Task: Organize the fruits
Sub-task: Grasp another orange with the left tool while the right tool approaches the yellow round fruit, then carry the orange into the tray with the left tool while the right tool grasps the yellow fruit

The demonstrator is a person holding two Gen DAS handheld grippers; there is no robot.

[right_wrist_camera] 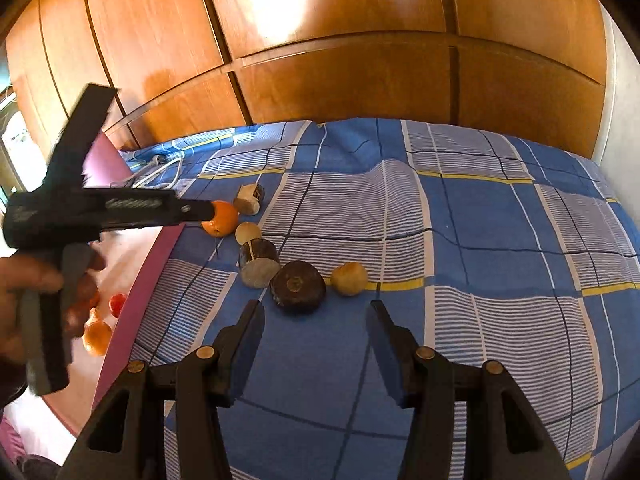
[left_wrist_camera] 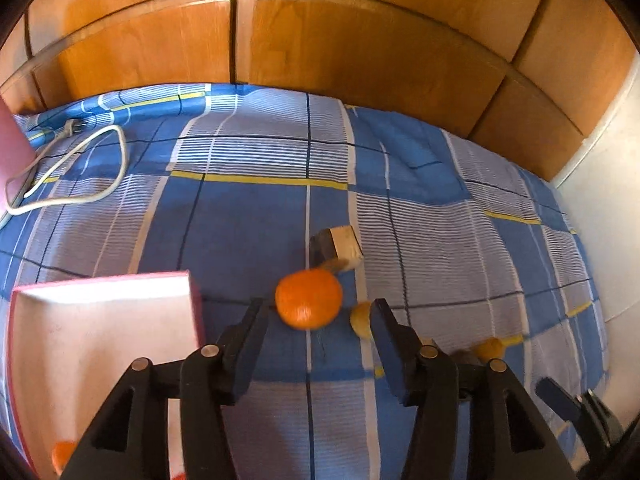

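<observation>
An orange (left_wrist_camera: 309, 298) lies on the blue checked bedsheet just ahead of my open left gripper (left_wrist_camera: 316, 314); it also shows in the right wrist view (right_wrist_camera: 221, 218) at the left gripper's tip. A pink-rimmed box (left_wrist_camera: 100, 344) at the left holds small fruits (right_wrist_camera: 97, 336). My right gripper (right_wrist_camera: 316, 316) is open and empty, just short of a dark round fruit (right_wrist_camera: 297, 286). A yellowish round fruit (right_wrist_camera: 349, 278) lies to its right. A brown cut piece (right_wrist_camera: 258, 262), a pale ball (right_wrist_camera: 248, 233) and another cut piece (right_wrist_camera: 249, 198) lie further back.
A white power cable (left_wrist_camera: 76, 168) lies on the sheet at the back left. Wooden wardrobe doors (left_wrist_camera: 360, 40) stand behind the bed. A white wall (left_wrist_camera: 608, 200) borders the bed's right side. The bedsheet (right_wrist_camera: 500, 260) stretches to the right.
</observation>
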